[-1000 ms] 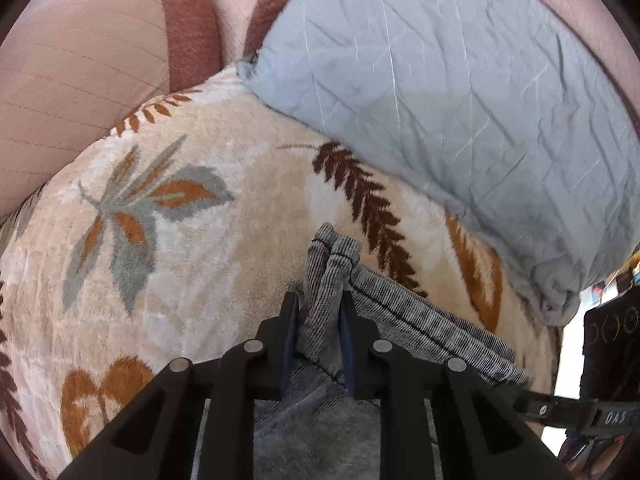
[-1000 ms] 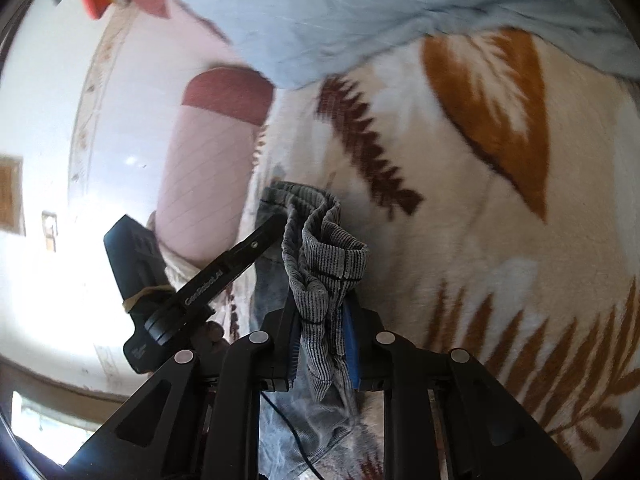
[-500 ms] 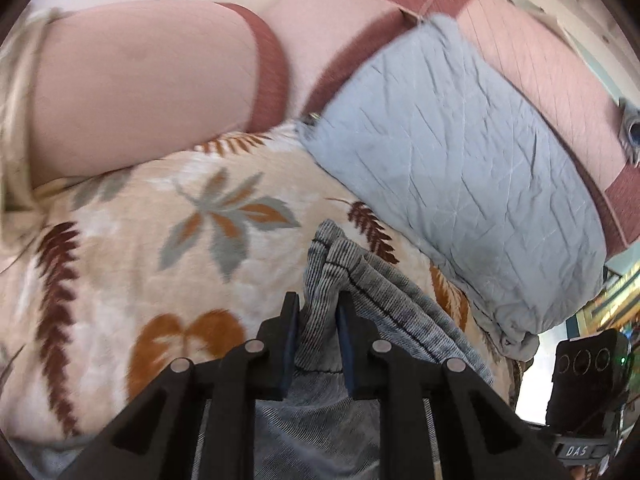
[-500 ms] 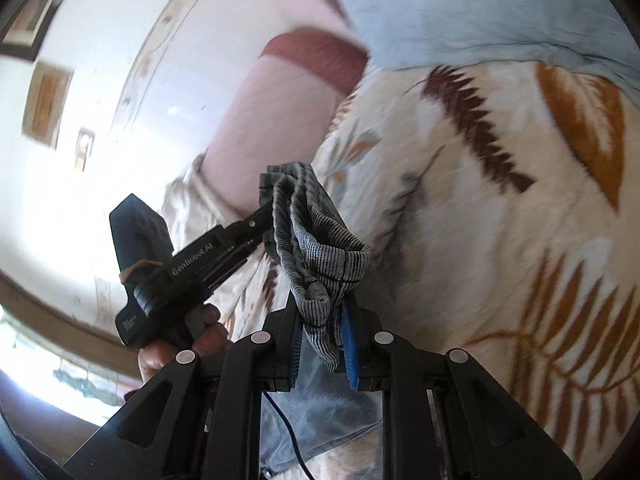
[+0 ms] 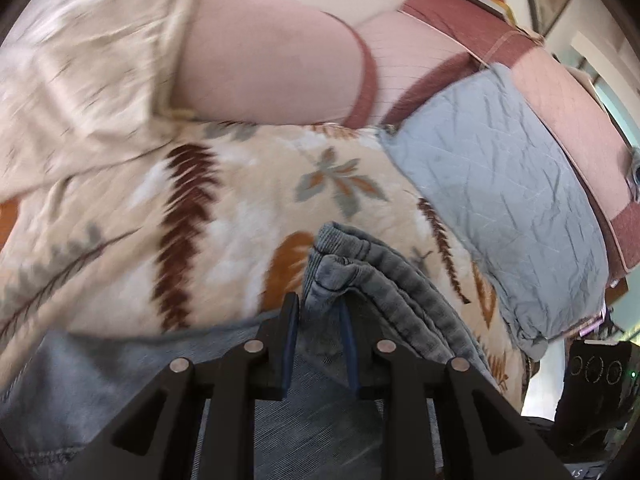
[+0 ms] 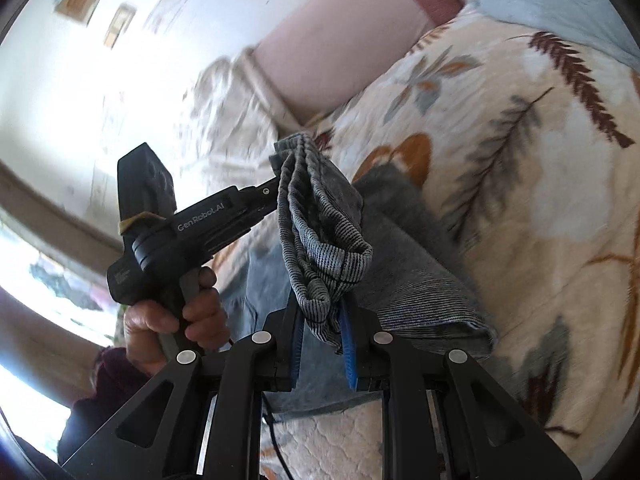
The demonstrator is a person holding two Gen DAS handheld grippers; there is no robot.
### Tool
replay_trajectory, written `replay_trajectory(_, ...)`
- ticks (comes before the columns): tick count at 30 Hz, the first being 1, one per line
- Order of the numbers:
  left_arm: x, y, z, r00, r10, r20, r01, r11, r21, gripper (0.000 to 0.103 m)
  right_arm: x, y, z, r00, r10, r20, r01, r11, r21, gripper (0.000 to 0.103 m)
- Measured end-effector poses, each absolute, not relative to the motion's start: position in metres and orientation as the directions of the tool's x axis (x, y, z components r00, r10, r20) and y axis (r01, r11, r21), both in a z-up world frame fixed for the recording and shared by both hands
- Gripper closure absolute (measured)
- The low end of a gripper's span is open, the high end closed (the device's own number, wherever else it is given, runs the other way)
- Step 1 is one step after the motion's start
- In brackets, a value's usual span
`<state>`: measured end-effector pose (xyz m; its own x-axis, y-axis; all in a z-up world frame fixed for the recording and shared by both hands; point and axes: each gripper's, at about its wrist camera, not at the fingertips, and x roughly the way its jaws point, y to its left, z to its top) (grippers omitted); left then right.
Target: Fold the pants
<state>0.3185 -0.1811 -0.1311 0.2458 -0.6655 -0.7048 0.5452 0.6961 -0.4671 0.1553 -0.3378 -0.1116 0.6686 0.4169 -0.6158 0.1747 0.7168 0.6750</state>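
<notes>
right wrist only: gripping hand (image 6: 172, 320)

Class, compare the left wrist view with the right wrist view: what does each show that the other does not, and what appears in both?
Only the left wrist view shows the big crinkled grey-blue pillow whole, with the left tongs seen from behind, closed on fabric.

Only the right wrist view shows a hand gripping the black left tongs' handle, the bright wall, and the right tongs pinching a bunched edge.

Both show the grey ribbed pants, held up, the cream leaf-patterned plush blanket and a pink bolster cushion.
</notes>
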Motion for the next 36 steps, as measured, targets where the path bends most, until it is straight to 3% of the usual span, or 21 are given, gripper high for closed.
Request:
replay_trajectory(11, 0.329, -0.111, -0.150, 0.316, -0.620, -0.718, 0.407, 0.772, -0.489, 0.078, 0.159, -0.288, -0.128, 0.559, 0.457, -0.692, 0.078, 0.802, 0.593, 0.087)
replay_trajectory(14, 0.326, -0.098, -0.151, 0.335, -0.604, -0.724, 0.384, 0.788, -0.480, 0.078, 0.163, -0.280, -0.134, 0.513, 0.482, -0.710, 0.059, 0.806, 0.590, 0.081)
replay_trajectory(16, 0.322, -0.092, -0.150, 0.340, -0.589, -0.733, 0.381, 0.799, -0.466, 0.078, 0.168, -0.279, -0.138, 0.476, 0.547, -0.688, 0.050, 0.765, 0.642, 0.067)
replay_trajectory(19, 0.314, -0.089, -0.147, 0.339, -0.584, -0.738, 0.399, 0.800, -0.449, 0.078, 0.172, -0.288, -0.141, 0.429, 0.696, -0.576, 0.027, 0.627, 0.779, 0.063)
replay_trajectory(22, 0.300, -0.091, -0.140, 0.337, -0.602, -0.724, 0.434, 0.782, -0.448, 0.078, 0.171, -0.305, -0.130, 0.500, 0.679, -0.538, 0.018, 0.613, 0.790, 0.061)
replay_trajectory(26, 0.276, -0.111, -0.128, 0.317, -0.633, -0.706, 0.515, 0.740, -0.432, 0.078, 0.171, -0.342, -0.131, 0.592, 0.602, -0.536, 0.112, 0.597, 0.794, 0.060)
replay_trajectory(29, 0.258, -0.128, -0.128, 0.290, -0.639, -0.713, 0.549, 0.721, -0.422, 0.060, 0.175, -0.359, -0.143, 0.599, 0.575, -0.557, 0.190, 0.573, 0.797, 0.060)
replay_trajectory(32, 0.237, -0.144, -0.136, 0.269, -0.627, -0.731, 0.586, 0.709, -0.392, 0.060, 0.176, -0.366, -0.157, 0.587, 0.566, -0.578, 0.252, 0.551, 0.796, 0.060)
replay_trajectory(36, 0.215, -0.162, -0.161, 0.236, -0.519, -0.822, 0.625, 0.729, -0.281, 0.060, 0.179, -0.366, -0.173, 0.537, 0.575, -0.618, 0.325, 0.535, 0.780, 0.061)
